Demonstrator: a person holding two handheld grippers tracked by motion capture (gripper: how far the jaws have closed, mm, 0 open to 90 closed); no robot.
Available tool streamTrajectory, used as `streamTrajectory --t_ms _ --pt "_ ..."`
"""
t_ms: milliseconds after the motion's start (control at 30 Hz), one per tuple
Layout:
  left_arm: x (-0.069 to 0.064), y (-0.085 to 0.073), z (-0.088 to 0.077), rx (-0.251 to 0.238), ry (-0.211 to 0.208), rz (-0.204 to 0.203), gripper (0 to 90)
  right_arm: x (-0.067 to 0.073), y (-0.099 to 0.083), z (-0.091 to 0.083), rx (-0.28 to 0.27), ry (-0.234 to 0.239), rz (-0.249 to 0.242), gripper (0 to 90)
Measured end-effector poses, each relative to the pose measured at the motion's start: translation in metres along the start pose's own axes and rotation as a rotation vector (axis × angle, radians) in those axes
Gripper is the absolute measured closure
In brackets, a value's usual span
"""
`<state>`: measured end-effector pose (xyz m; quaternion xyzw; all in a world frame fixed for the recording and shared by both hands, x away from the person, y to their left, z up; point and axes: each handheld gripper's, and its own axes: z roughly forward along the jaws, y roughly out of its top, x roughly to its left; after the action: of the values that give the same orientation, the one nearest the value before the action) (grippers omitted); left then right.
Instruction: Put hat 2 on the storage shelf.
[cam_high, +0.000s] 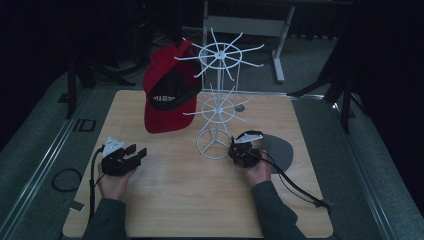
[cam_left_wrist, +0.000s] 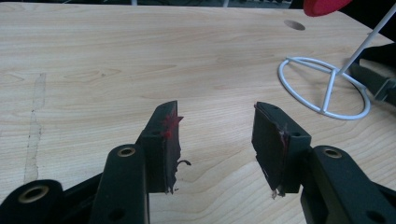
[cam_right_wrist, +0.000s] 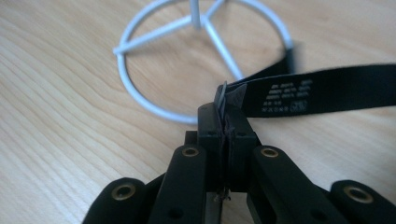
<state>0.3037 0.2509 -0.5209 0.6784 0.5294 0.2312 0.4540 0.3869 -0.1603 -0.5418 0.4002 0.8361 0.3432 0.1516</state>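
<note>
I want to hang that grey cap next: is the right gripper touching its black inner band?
Touching. The right gripper view shows the right gripper closed, pinching the black inner band between its jaws.

One red cap (cam_high: 167, 92), one grey cap (cam_high: 280, 152), one white rack (cam_high: 217, 100), two grippers.

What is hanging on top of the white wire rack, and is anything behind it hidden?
A red and black cap hangs on the upper prongs of the white rack. The cap covers the prong tips behind it and part of the table, so how it hooks on cannot be seen.
</note>
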Motion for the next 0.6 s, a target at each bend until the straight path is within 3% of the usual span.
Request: streamTrajectory --t_ms 300,600 --pt "0.000 0.000 0.000 -0.005 0.001 -0.002 52.0 -0.011 0.013 -0.029 -0.120 0.020 0.043 87.4" --pt "0.001 0.000 -0.001 -0.008 0.006 -0.005 51.9 -0.021 0.021 -0.049 -0.201 0.024 0.101 87.6"
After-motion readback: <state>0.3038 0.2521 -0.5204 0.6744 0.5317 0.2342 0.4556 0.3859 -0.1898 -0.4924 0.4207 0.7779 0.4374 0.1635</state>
